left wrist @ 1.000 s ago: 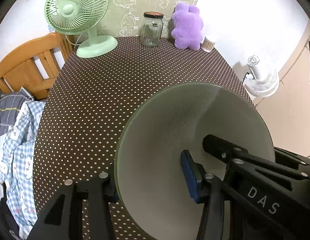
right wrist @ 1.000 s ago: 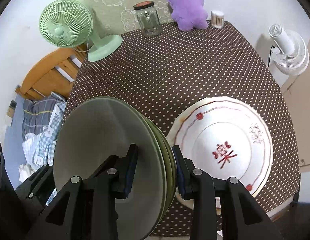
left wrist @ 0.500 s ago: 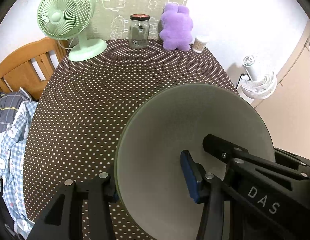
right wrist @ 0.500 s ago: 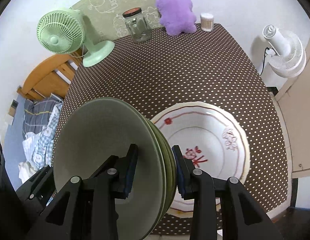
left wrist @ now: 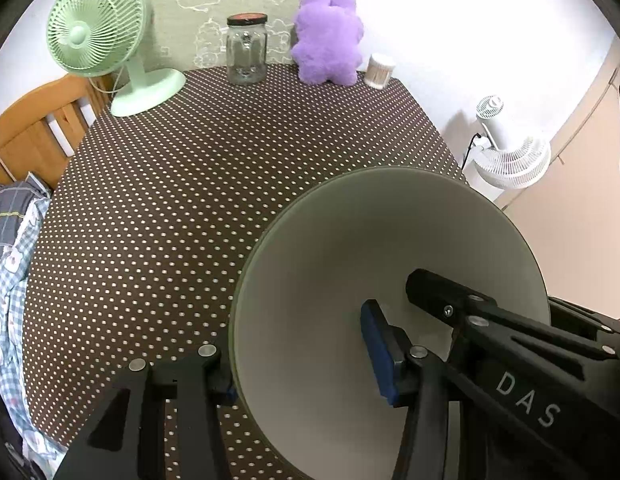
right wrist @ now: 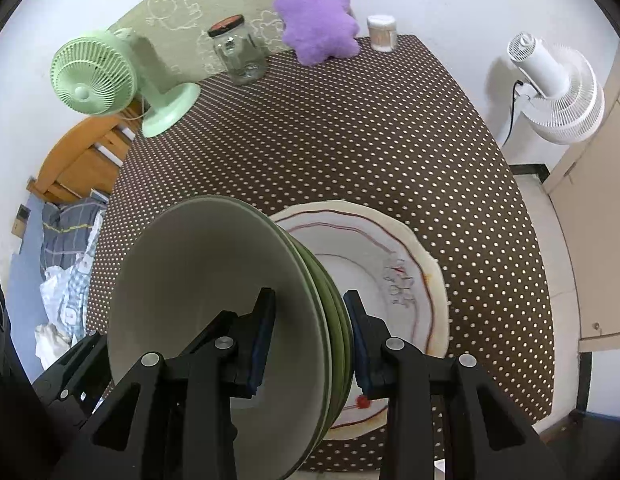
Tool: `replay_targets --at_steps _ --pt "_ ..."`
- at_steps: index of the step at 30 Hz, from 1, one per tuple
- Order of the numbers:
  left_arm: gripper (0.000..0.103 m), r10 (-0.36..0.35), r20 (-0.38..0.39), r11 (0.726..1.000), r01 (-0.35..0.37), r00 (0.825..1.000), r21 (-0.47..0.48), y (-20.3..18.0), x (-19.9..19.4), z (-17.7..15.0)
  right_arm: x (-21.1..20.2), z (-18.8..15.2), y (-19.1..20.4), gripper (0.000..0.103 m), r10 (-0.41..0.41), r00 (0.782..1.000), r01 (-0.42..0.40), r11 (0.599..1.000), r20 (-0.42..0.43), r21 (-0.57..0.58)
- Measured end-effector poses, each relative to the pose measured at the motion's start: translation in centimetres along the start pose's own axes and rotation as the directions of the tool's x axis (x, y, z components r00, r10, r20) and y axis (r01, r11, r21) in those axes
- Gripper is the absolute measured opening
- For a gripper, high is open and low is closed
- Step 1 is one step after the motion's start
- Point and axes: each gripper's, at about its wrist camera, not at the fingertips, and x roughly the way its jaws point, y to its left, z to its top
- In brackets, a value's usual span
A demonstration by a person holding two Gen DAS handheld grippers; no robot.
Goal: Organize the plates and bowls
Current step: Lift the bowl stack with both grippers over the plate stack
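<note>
Standing on edge, green plate stack (right wrist: 230,312) clamped by both right gripper (right wrist: 310,336) and left gripper (left wrist: 298,360).

A brown white-dotted tablecloth table (right wrist: 349,152) carries a white red-rimmed plate (right wrist: 405,280) near its front edge; far behind the plate stand a green desk fan (right wrist: 110,80), clear glass jar (right wrist: 240,54), purple plush toy (right wrist: 315,20) and small swab container (right wrist: 382,33).

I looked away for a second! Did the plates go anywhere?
Both grippers, left and right, carried the green plates over the big white plate, which slid under them in view. Grips unchanged. Fan, jar and purple toy stayed put.
</note>
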Motion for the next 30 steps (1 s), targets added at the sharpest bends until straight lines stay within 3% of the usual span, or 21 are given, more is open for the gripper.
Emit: replay_targets --at_steps 16,30 --pt "0.050 -0.002 -0.063 1.000 0.000 0.998 -0.023 -2.1 3.5 0.1 2.5 0.8 -3.8 0.038 -0.011 0.998 0.012 1.000 -0.069 0.018" --pt "0.049 0.043 -0.037 0.999 -0.042 0.998 0.005 -2.7 3.7 0.3 3.7 1.6 -4.6 0.038 0.002 0.997 0.000 1.000 -0.074 0.024"
